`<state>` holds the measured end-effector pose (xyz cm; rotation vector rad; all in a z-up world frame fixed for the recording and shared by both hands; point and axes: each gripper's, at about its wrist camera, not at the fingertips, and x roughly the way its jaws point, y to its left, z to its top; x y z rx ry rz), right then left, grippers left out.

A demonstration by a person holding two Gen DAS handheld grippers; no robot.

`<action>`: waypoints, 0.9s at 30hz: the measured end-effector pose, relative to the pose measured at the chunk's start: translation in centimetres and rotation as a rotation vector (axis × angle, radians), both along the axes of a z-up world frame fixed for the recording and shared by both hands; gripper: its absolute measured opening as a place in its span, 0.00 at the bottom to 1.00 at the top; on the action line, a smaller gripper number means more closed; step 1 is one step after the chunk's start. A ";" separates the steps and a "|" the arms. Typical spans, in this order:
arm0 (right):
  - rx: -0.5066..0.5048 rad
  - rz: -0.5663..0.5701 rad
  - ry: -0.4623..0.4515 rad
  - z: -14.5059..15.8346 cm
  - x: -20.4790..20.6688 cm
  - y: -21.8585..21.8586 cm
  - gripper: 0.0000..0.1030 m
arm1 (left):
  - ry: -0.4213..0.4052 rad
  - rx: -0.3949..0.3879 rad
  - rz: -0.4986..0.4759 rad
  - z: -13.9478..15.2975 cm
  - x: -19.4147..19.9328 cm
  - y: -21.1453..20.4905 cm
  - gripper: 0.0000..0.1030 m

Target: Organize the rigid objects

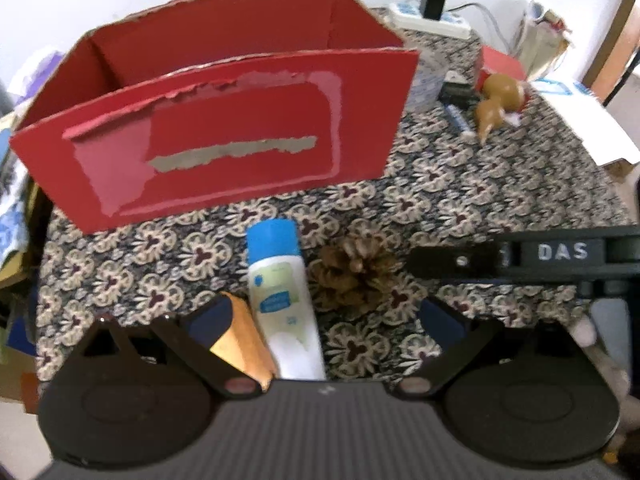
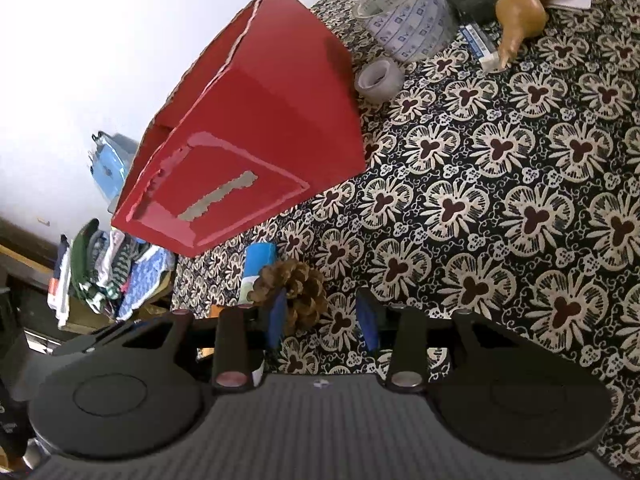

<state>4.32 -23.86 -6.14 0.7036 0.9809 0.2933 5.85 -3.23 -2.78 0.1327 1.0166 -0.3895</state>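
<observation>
The right hand-held gripper [image 2: 324, 316], jaws apart, hovers beside the pine cone [image 2: 294, 288] near the red box [image 2: 256, 136].

power strip [image 1: 430, 20], charger [image 1: 433, 0], folded clothes [image 2: 108, 276]

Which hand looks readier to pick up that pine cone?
Probably the right. Its tool stands open right at the pine cone, one finger already against it. The left tool straddles the bottle instead.

- You see a glossy red cardboard box [image 1: 224, 128] with torn grey patches.
- Your white spray bottle [image 1: 280, 296] wears a blue cap.
- A black-and-cream floral tablecloth [image 2: 520, 208] lies beneath a brown pine cone [image 2: 298, 288].
</observation>
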 end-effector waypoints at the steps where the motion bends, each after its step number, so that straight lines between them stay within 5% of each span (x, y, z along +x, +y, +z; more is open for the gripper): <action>1: 0.008 -0.003 0.003 -0.1 0.1 -0.1 0.24 | -0.004 -0.013 -0.001 0.0 0.0 0.1 0.97; 12: 0.140 0.037 0.016 -0.7 1.8 -0.3 0.24 | -0.069 -0.094 -0.016 -0.2 -0.4 -0.1 0.95; 20: 0.119 0.125 0.034 -0.8 3.4 1.9 0.26 | -0.053 -0.073 -0.032 -1.3 0.6 -1.5 0.72; 27: 0.128 0.119 0.050 -1.3 3.5 2.2 0.27 | -0.013 -0.095 -0.028 -2.1 0.8 -1.5 0.64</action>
